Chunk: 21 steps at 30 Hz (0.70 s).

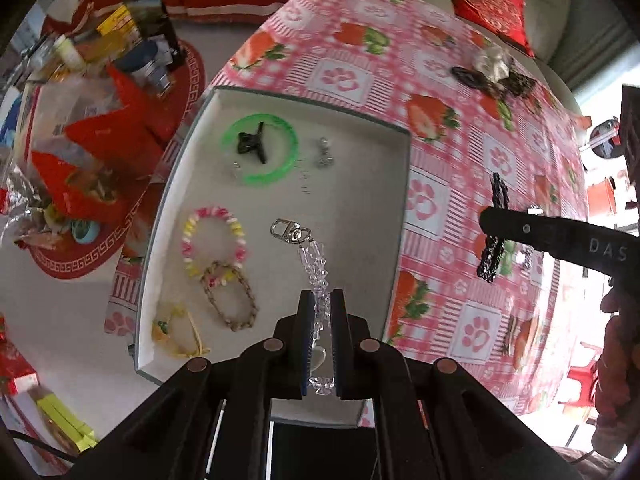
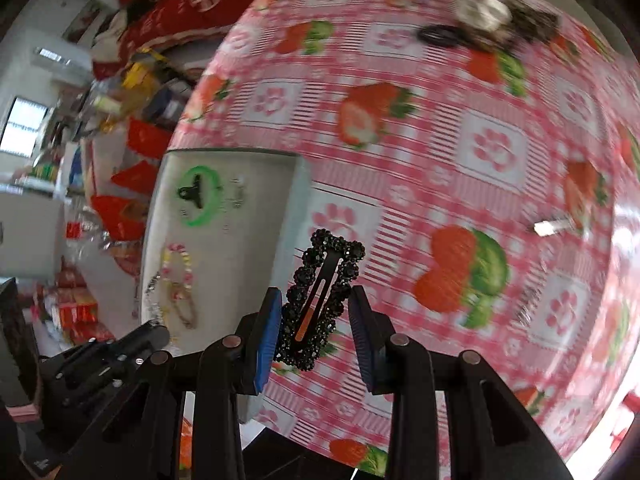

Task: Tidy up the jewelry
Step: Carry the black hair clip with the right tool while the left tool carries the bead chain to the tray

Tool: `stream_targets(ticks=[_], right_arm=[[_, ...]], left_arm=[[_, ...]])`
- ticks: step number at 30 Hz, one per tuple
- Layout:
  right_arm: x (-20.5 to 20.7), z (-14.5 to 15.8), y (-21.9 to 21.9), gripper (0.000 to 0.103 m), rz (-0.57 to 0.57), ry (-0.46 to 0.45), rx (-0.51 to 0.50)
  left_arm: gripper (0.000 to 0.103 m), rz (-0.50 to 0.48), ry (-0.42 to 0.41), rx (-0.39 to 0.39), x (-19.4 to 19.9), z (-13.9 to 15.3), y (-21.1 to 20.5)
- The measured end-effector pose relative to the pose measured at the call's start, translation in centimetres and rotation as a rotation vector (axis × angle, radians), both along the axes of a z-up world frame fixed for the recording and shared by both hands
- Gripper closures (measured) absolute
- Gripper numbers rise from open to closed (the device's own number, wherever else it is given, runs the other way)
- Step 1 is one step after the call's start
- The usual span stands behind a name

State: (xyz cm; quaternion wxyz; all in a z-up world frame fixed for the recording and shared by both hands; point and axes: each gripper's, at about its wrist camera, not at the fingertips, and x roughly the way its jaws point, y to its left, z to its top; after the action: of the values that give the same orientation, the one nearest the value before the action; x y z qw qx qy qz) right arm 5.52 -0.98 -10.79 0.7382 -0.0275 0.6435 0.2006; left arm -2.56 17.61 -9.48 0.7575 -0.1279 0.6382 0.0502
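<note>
My left gripper is shut on a clear crystal bead chain with a silver clasp, held over the white tray. In the tray lie a green bangle around a black clip, small earrings, a pink-and-yellow bead bracelet, a brown chain bracelet and a yellow piece. My right gripper is shut on a black rhinestone hair clip, above the strawberry tablecloth just right of the tray. The left wrist view shows that gripper with the clip.
A pile of dark and silvery hair accessories lies at the far side of the tablecloth. A small silvery piece lies to the right. Left of the tray, red packets and clutter crowd a red mat.
</note>
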Motion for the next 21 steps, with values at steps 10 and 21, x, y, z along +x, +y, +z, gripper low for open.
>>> stream_targets(ticks=[10, 21], right_arm=[[3.2, -2.1, 6.1, 0.066, 0.12, 0.026, -0.014], [5.4, -5.6, 9.8, 0.066, 0.202, 0.061, -0.09]], left_arm=[[0.09, 0.038, -0.002, -0.014, 2.9, -3.1, 2.2], [0.09, 0.046, 0.028, -0.006, 4.8, -6.5, 3.4]])
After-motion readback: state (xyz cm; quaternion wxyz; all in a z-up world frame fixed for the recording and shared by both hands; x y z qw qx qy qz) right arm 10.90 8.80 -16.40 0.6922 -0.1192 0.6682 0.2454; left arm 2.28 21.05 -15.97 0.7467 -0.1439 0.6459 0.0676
